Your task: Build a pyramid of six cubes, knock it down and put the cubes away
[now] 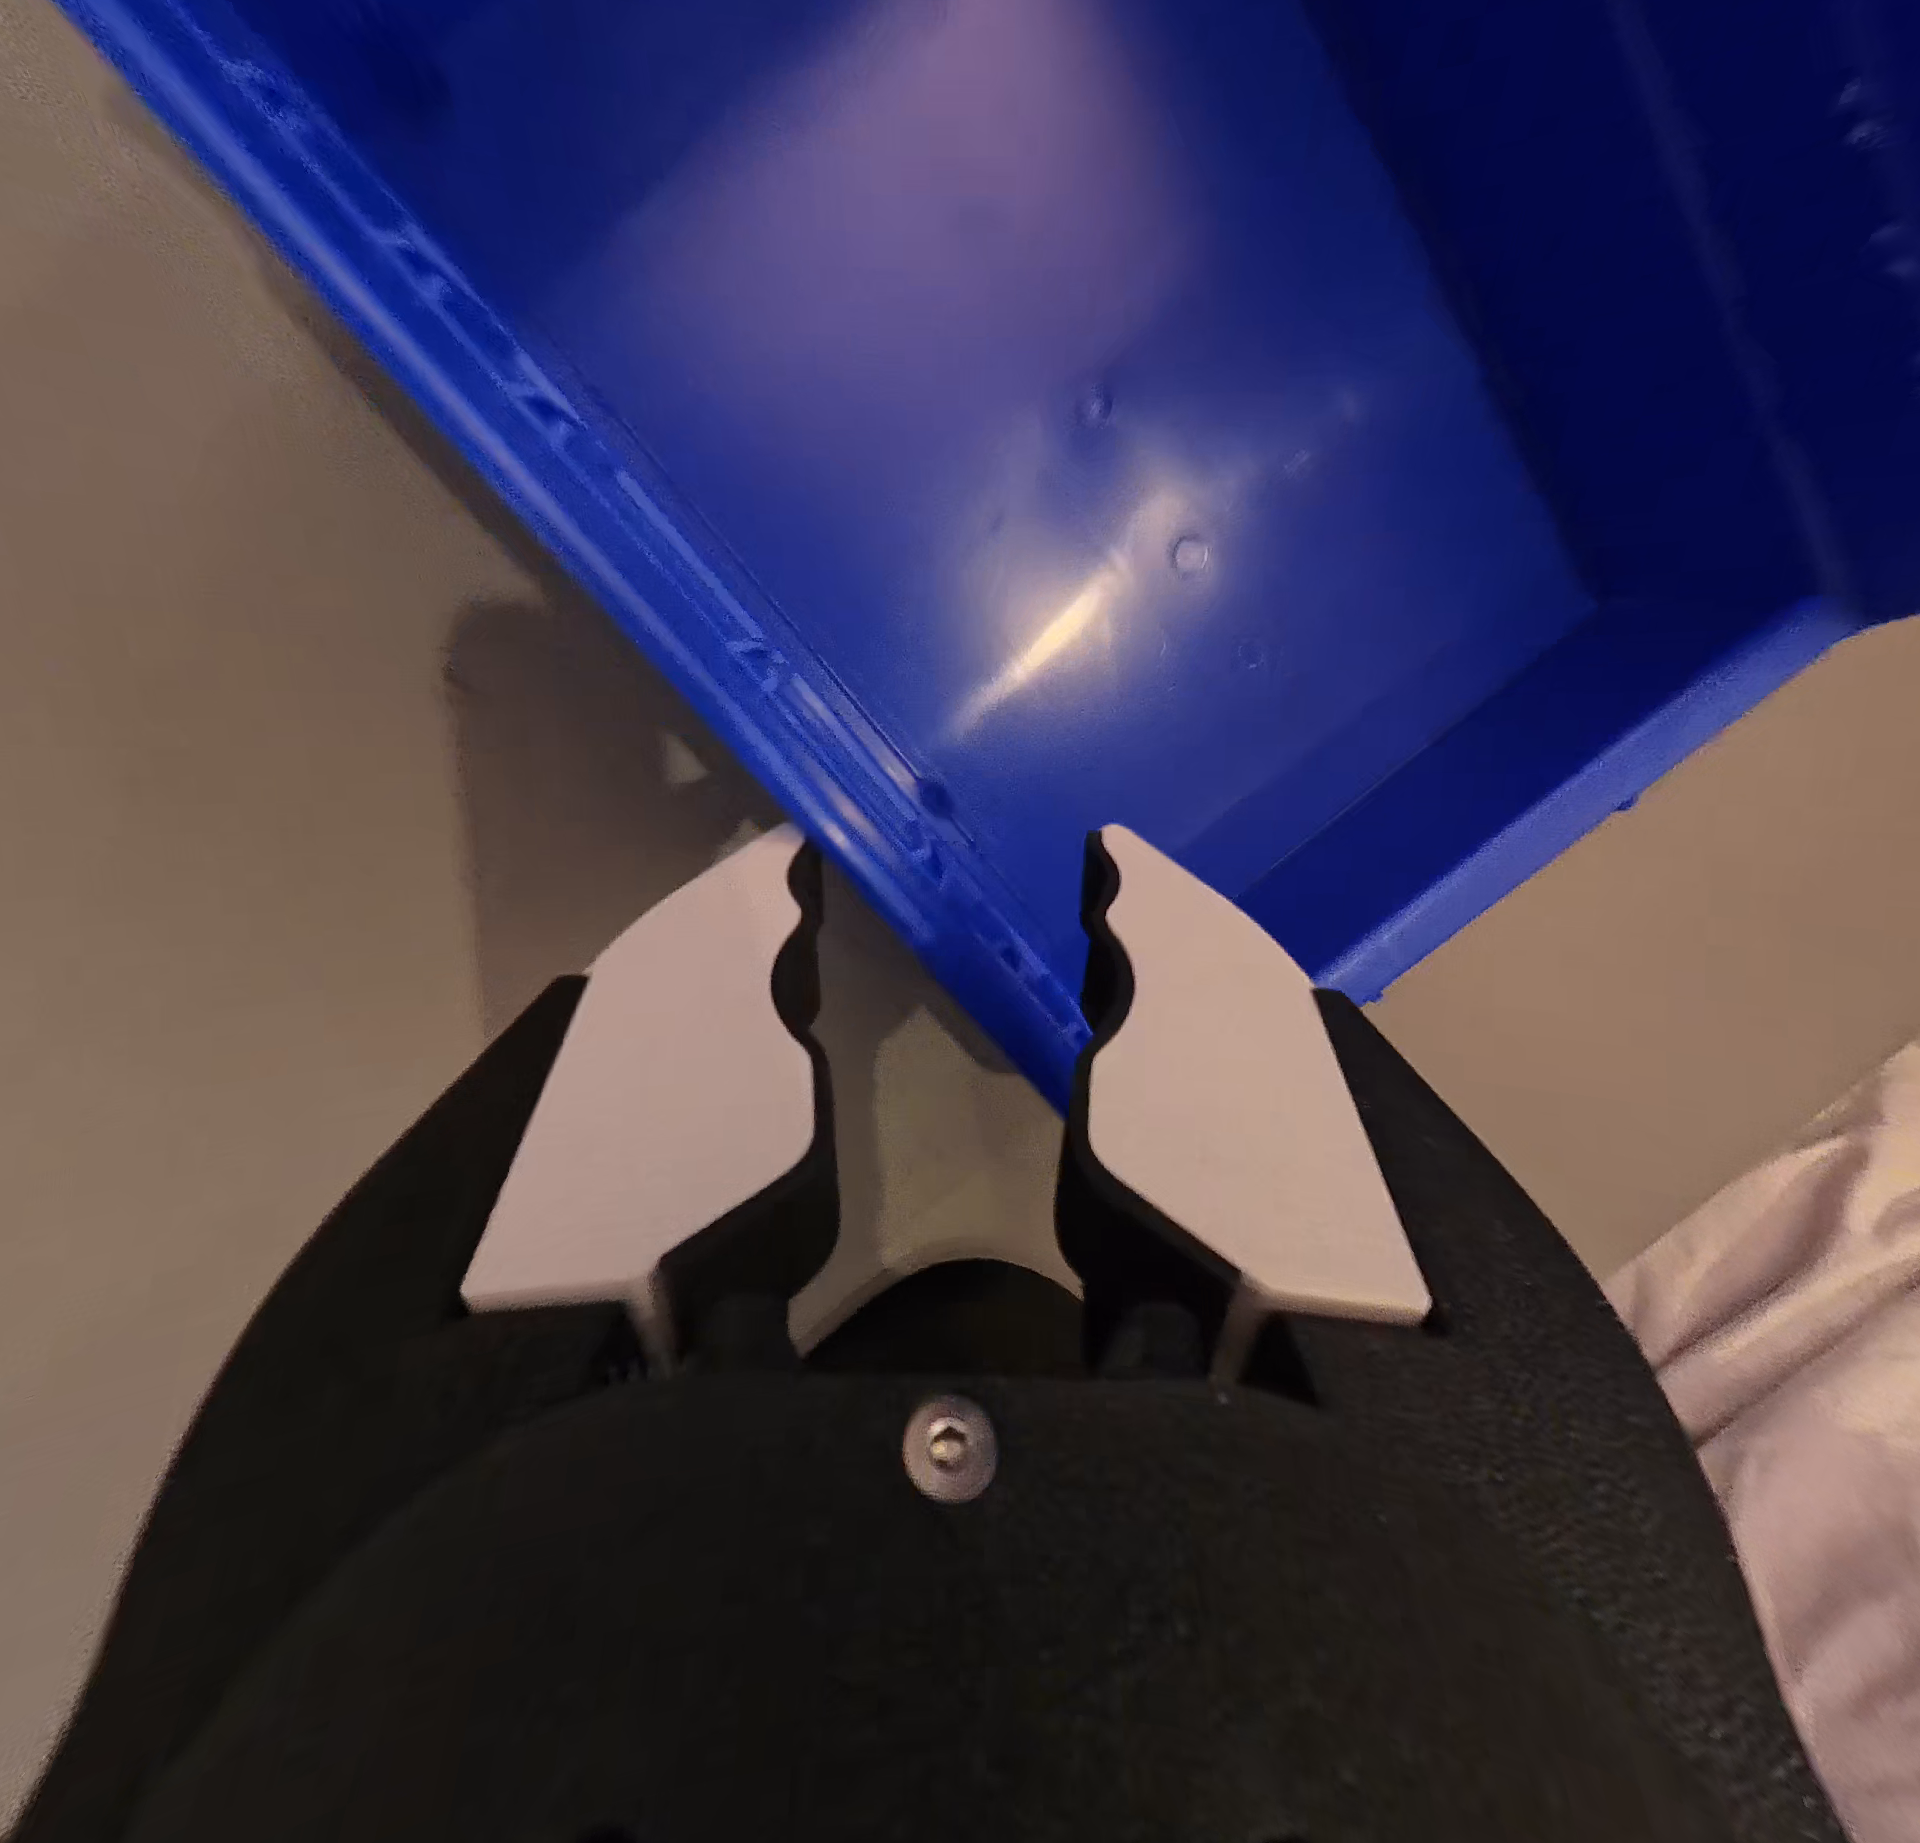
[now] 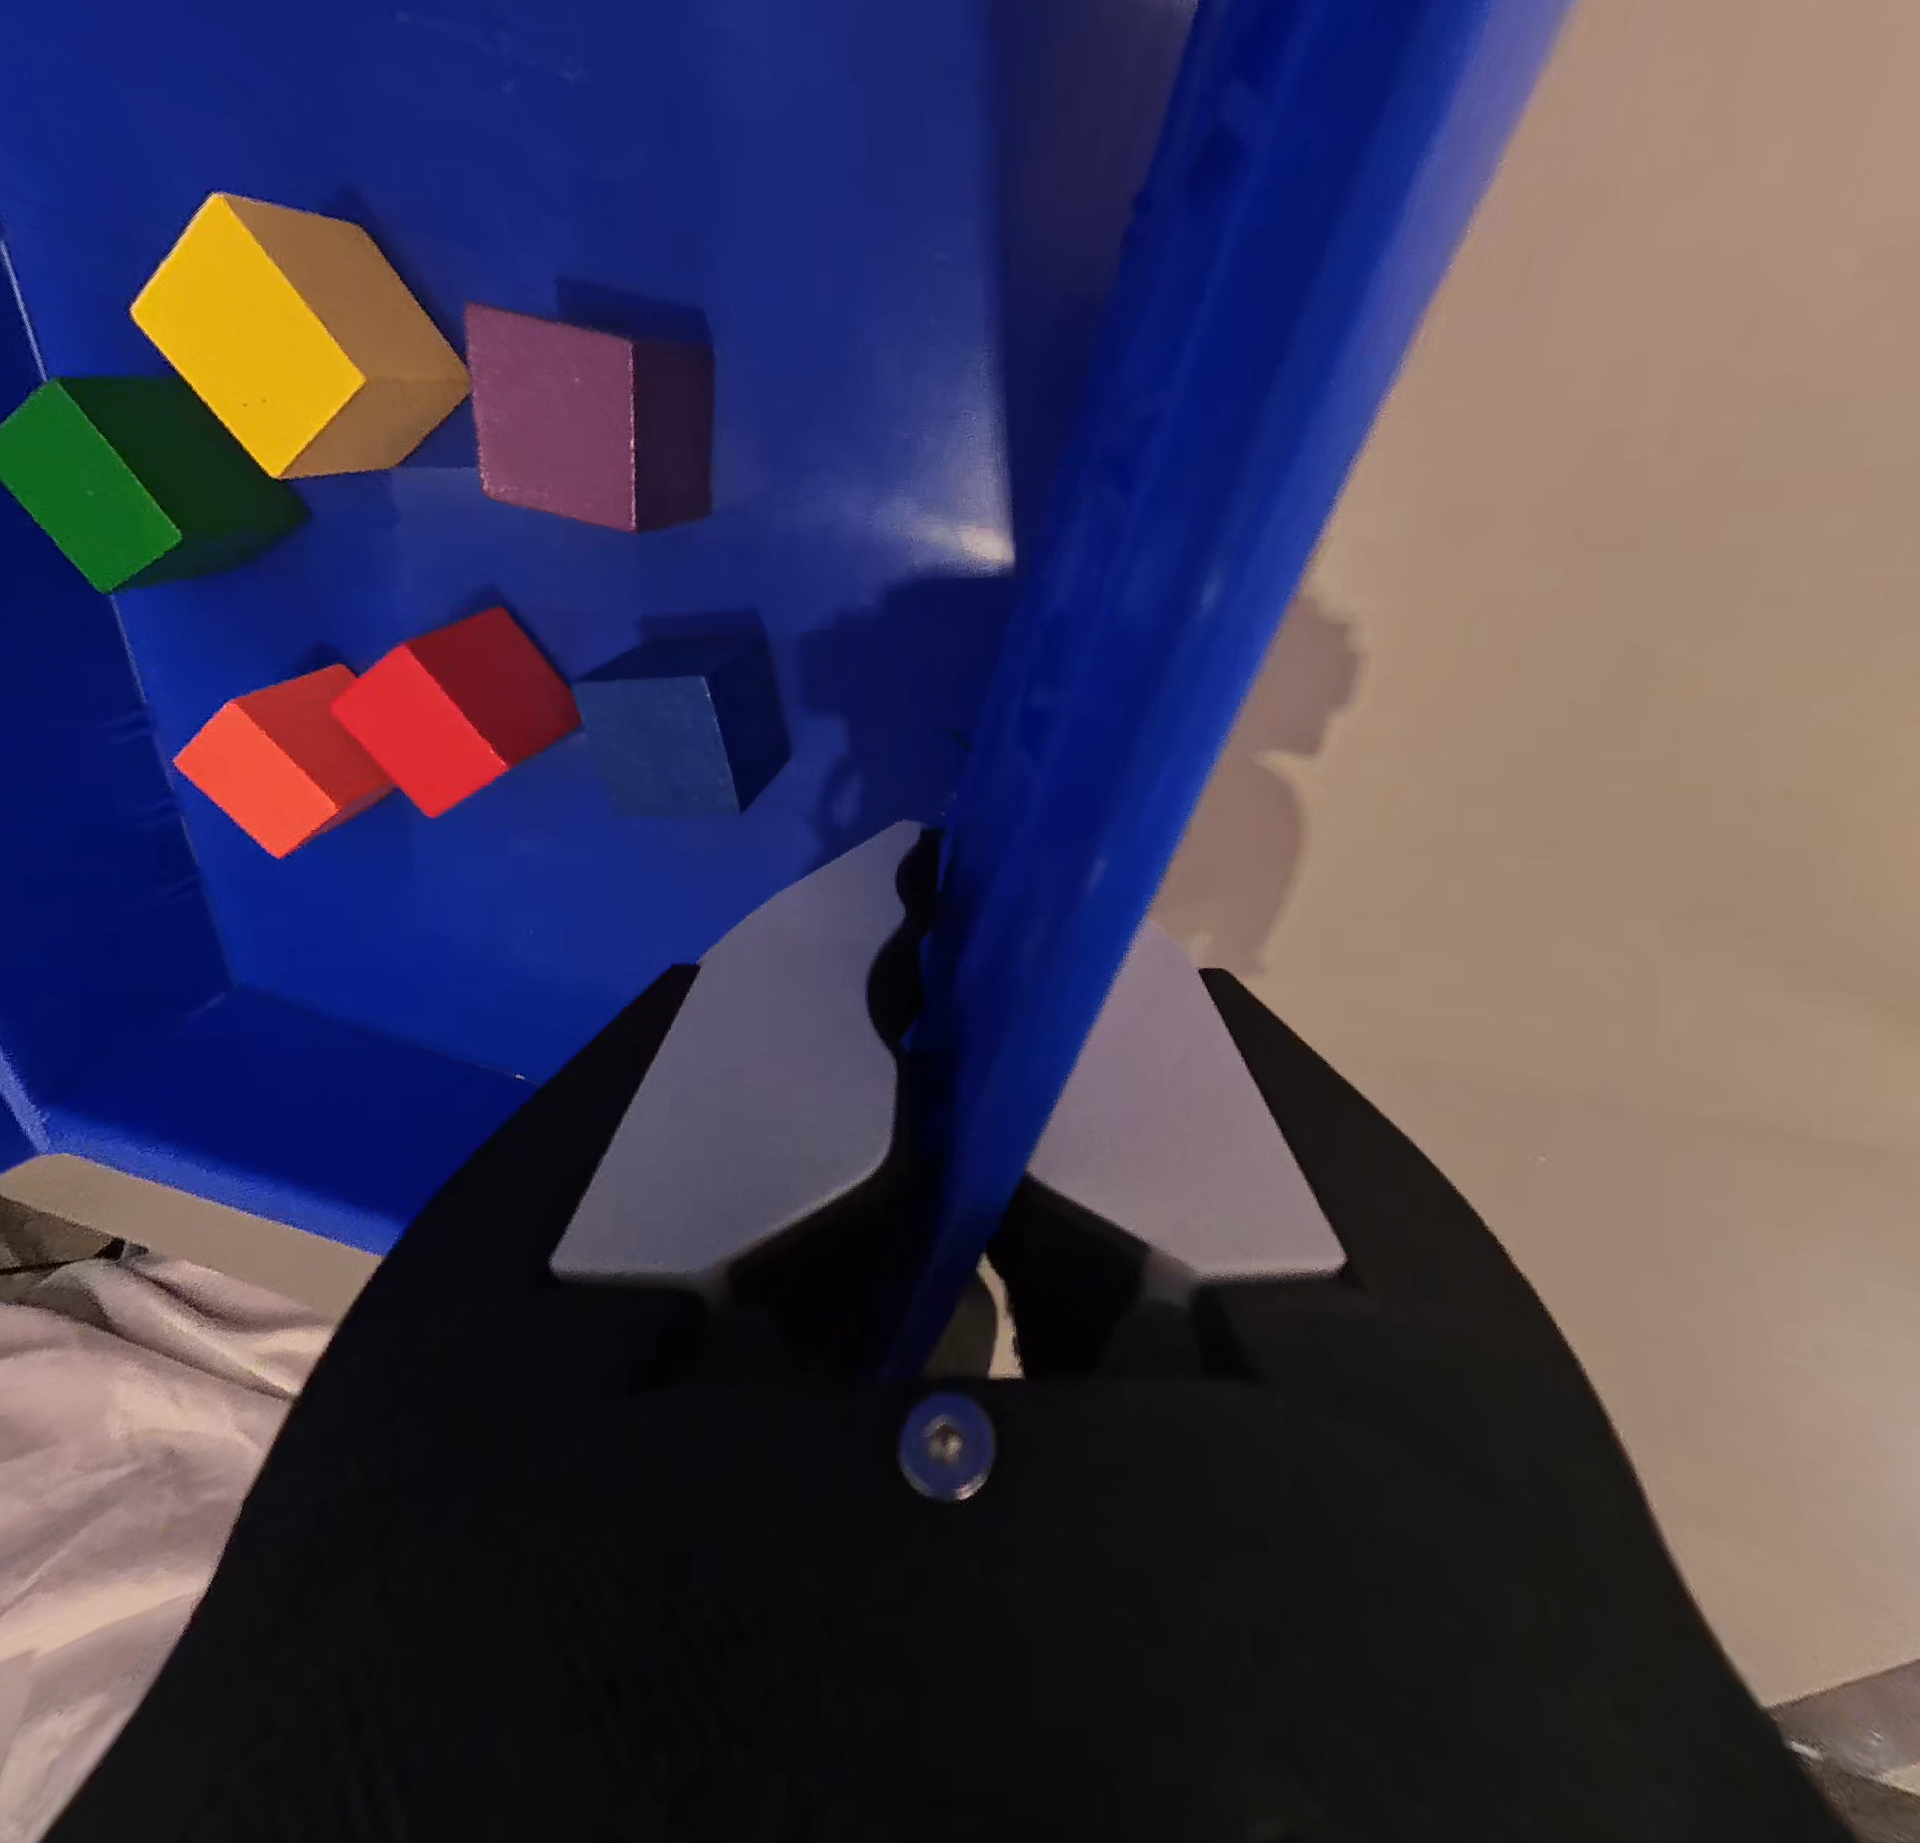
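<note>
Here, in the left wrist view, my left gripper (image 1: 951,858) stood with its jaws parted to a middling gap, and the rim of the blue plastic bin (image 1: 665,567) ran slantwise between them: one pale finger (image 1: 675,1097) lay outside the wall over the beige tabletop (image 1: 208,754), the other over the bin's inside near a corner. I could not tell whether the pads touched the rim; a clear gap showed on the left pad's side. The stretch of bin floor seen from there was bare and glossy, with a bright glare on it. A crumpled pale cloth (image 1: 1797,1378) lay at the lower right edge, beside the table. In the right wrist view, my right gripper (image 2: 966,946) was closed down narrow on the bin's side wall (image 2: 1122,650), one finger inside and one outside, the wall passing straight between the pads. Inside the bin all six cubes lay loose on the floor: a yellow cube (image 2: 260,328) touching a green cube (image 2: 94,484) at the far left, a purple cube (image 2: 561,411) just beside the yellow one, and nearer to me an orange cube (image 2: 260,765) pressed against a red cube (image 2: 436,723), with a blue cube (image 2: 665,744) just to their right. The same pale cloth showed at the lower left.
</note>
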{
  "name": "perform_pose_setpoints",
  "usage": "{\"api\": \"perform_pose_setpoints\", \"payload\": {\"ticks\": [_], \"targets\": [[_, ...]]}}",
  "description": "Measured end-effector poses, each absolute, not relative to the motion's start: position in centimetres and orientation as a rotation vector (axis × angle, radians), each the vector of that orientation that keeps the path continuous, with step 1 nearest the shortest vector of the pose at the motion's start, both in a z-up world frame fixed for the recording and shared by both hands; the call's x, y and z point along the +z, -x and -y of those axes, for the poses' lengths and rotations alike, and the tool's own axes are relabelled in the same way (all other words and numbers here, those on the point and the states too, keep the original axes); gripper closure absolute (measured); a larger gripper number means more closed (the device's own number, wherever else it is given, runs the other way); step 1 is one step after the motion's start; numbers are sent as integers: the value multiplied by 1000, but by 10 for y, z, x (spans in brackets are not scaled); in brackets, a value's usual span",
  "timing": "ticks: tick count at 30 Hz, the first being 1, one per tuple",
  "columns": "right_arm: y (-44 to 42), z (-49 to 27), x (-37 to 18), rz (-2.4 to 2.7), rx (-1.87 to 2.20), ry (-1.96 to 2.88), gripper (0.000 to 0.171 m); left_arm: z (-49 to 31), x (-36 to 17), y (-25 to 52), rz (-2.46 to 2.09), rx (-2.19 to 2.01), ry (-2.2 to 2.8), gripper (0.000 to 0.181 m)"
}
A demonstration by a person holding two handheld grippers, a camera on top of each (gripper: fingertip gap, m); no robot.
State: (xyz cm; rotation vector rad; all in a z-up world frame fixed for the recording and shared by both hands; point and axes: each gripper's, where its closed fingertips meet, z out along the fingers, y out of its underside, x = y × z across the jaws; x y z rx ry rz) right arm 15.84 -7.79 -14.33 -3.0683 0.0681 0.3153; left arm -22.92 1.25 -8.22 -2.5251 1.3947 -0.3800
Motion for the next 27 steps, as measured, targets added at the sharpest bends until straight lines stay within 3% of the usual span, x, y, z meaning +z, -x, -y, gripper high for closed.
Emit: {"api": "perform_pose_setpoints", "payload": {"ticks": [5,15,22,27], "targets": [[-187,84,-143,-19,287,3104,163,-19,-37,256,-1344,-489,2383,130],[-237,115,-114,-158,343,3145,164,-50,18,385,-808,-432,2361,138],[-216,99,-13,-134,248,3139,164,-51,35,442,-576,-342,2332,140],[-128,48,58,21,257,3107,164,-52,36,479,-440,-299,2334,143]]}}
